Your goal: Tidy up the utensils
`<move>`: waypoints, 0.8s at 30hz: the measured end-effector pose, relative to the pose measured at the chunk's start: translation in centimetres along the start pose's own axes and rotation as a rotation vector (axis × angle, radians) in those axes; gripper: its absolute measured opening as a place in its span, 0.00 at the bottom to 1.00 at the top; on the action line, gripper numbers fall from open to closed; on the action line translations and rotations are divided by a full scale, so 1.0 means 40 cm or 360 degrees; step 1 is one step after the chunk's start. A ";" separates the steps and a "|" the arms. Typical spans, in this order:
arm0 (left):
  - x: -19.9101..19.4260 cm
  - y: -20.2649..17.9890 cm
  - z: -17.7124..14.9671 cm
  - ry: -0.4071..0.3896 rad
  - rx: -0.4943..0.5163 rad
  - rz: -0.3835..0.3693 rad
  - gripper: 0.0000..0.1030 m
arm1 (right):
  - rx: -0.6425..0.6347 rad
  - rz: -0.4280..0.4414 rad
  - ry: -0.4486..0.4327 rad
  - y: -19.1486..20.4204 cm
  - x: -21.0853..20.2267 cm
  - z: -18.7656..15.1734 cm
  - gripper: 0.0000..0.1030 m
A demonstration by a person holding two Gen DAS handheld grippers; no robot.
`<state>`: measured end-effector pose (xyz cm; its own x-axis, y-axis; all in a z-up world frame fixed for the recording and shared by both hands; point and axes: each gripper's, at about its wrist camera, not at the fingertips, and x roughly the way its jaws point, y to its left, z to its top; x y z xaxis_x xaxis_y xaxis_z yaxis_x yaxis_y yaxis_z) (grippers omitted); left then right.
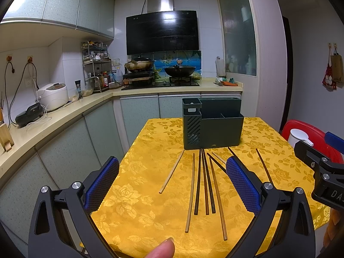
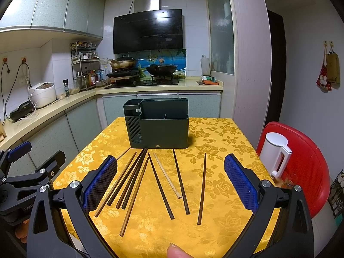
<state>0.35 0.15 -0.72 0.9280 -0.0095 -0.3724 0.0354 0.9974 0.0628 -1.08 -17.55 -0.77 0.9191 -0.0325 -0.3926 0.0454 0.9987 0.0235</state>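
Several wooden chopsticks [image 1: 204, 185] lie loose on the yellow flowered tablecloth [image 1: 137, 210], fanned out in front of a dark green utensil holder [image 1: 212, 124] with several compartments. They also show in the right wrist view [image 2: 159, 182], with the holder [image 2: 159, 124] behind them. My left gripper [image 1: 172, 185] is open and empty, above the near part of the table, left of most chopsticks. My right gripper [image 2: 171, 185] is open and empty, above the chopsticks on the right; its body shows in the left wrist view [image 1: 322, 172].
A white kettle [image 2: 277, 152] stands on a red stool [image 2: 307, 167] right of the table. Kitchen counter [image 1: 64, 116] with a rice cooker [image 1: 52, 95] runs along the left; stove with pans [image 1: 163, 71] behind. Fingertips show at both lower frame edges.
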 end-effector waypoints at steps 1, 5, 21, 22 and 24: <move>0.000 0.000 -0.003 0.0001 0.0000 0.0000 0.93 | 0.0000 0.0001 0.0002 0.001 0.010 -0.009 0.94; 0.005 0.000 -0.008 0.0004 -0.0001 -0.0002 0.93 | -0.0001 0.0002 0.0004 0.002 0.012 -0.009 0.94; 0.011 0.001 -0.022 0.0022 -0.0004 -0.0007 0.93 | 0.0000 0.0008 0.0027 0.019 0.024 -0.044 0.94; 0.011 0.001 -0.021 0.0023 -0.0003 -0.0007 0.93 | 0.0001 0.0005 0.0030 0.015 0.025 -0.043 0.94; 0.011 0.004 -0.023 0.0025 -0.0002 -0.0004 0.93 | -0.0002 -0.0002 0.0037 0.012 0.026 -0.045 0.94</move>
<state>0.42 0.37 -1.74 0.9221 -0.0107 -0.3869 0.0371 0.9974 0.0610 -0.79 -17.03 -2.83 0.9097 -0.0328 -0.4139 0.0460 0.9987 0.0220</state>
